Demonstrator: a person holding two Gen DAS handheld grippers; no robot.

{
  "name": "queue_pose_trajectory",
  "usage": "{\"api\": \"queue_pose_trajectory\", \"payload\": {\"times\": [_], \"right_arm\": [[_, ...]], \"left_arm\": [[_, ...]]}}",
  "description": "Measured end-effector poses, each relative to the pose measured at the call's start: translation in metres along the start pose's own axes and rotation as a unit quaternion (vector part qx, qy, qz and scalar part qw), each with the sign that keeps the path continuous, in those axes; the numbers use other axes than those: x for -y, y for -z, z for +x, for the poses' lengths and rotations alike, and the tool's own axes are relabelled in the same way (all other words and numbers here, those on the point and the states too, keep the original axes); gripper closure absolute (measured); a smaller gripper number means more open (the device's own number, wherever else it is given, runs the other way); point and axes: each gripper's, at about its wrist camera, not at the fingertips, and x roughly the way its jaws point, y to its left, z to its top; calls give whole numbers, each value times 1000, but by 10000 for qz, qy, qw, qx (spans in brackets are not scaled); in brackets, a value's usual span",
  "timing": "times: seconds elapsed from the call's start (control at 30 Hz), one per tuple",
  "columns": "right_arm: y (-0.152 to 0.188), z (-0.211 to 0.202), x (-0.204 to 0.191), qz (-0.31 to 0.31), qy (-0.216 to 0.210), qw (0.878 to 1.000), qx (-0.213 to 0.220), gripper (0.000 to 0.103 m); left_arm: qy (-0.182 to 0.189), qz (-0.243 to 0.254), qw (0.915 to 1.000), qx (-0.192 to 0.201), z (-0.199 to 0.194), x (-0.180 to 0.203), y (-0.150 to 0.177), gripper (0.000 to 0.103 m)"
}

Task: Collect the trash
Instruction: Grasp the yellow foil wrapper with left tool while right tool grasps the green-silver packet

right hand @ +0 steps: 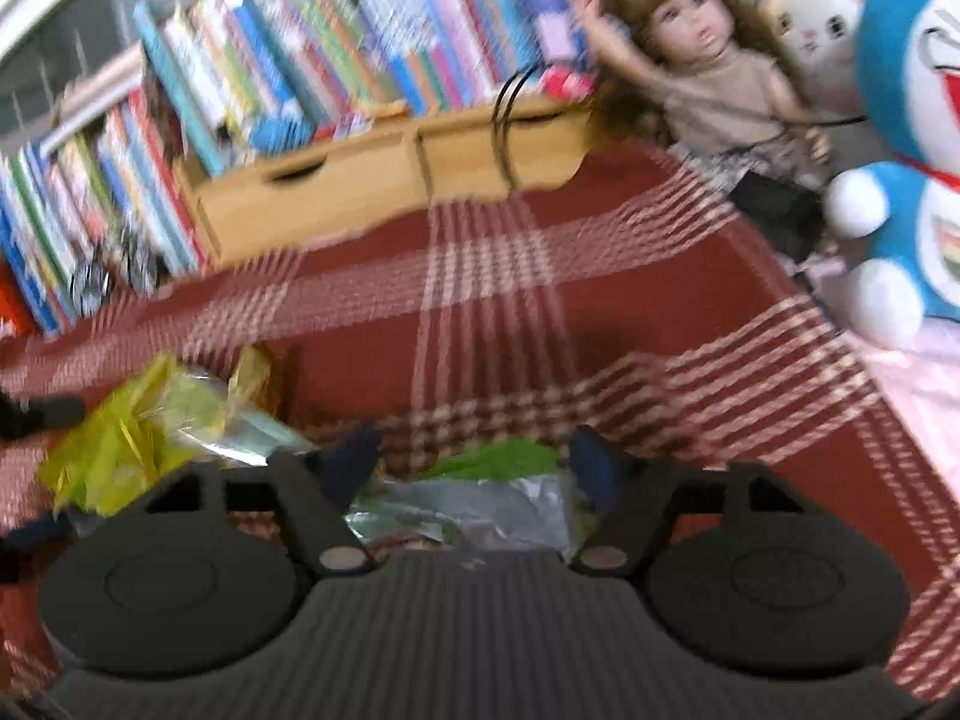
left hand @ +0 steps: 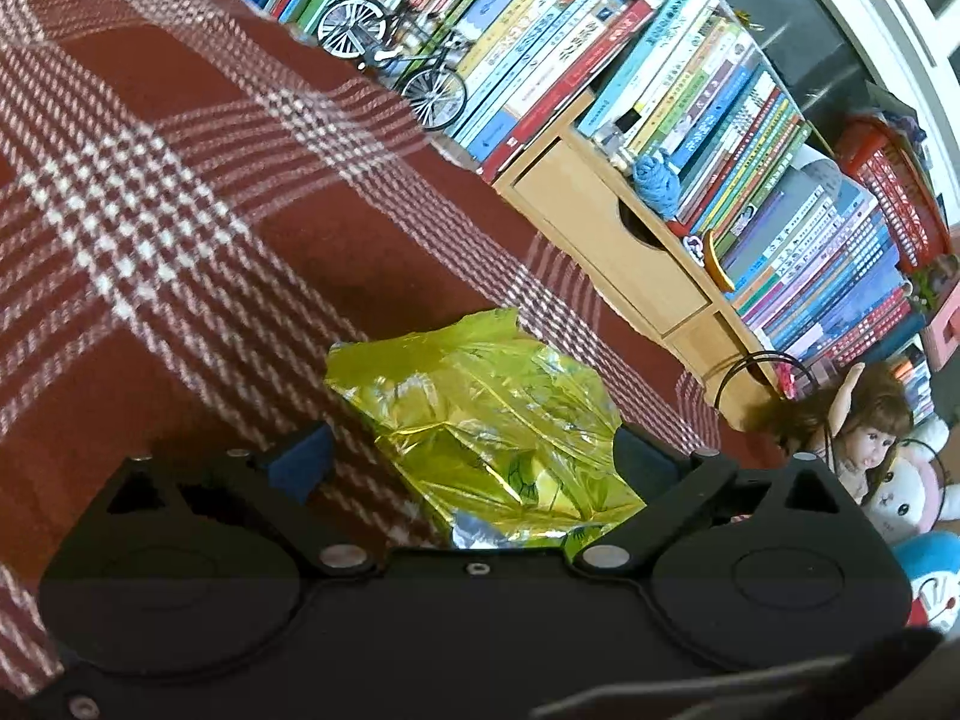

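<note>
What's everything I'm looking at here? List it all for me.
Yellow wrapper: one, shiny yellow, on the cloth between the left gripper's fingers.
Green wrapper: one, green and silver, between the right gripper's fingers.
Cloth: one, red with white checks.
Books: many, mixed colours, on the wooden drawers.
Toy bicycle: one, black.
Doll: one, brown hair.
Blue plush: one.
Left gripper: black, open.
Right gripper: black.

Books (left hand: 690, 90) above wooden drawers (left hand: 606, 228); model bicycle (left hand: 393, 63); doll (right hand: 714, 66) (beside plush toys (right hand: 900, 138)).
</note>
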Motion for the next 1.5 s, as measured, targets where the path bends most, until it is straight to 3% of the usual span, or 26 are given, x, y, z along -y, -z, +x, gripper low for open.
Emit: {"api": "queue_pose_trajectory", "payload": {"times": [0.07, 0.1, 0.23, 0.27, 0.3, 0.33, 0.47, 0.7, 0.9, 1.2, 1.5], "right_arm": [[5, 5, -7, -182, -139, 9996, -188, 42], [9, 6, -11, -310, -168, 9991, -227, 42], [21, 1, -28, -860, -152, 9961, -156, 42], [21, 0, -29, -879, -204, 9958, -167, 42], [22, -2, -30, -889, -265, 9955, -185, 42], [23, -4, -32, -918, -310, 9951, -195, 42], [30, -15, -34, -1061, -496, 9928, -245, 42], [53, -43, -37, -1391, -810, 9865, -290, 42], [66, -65, -35, -1441, -971, 9845, -244, 30], [66, -97, -28, -1046, -1159, 9877, -9, 13], [57, -128, -10, -88, -738, 9972, -54, 11]], "left_arm": [[-41, 98, 9999, 25, 2, 4, 2, 5], [-24, 141, 9999, 19, 1, 6, 3, 10], [46, 250, 9996, -121, 0, 7, 9, 47], [-2, 329, 9994, -103, -1, 8, 10, 50], [-104, 414, 9990, -132, -2, 8, 12, 71], [-217, 464, 9985, -210, -3, 8, 12, 71], [-34, 306, 9991, -292, -16, -3, 13, 74], [40, 505, 9983, -275, -54, -21, 20, 75], [93, 628, 9978, -197, -95, -34, 25, 77], [378, 1185, 9916, 349, -165, -30, 26, 80], [356, 1608, 9827, 851, -210, -31, 36, 80]]}}
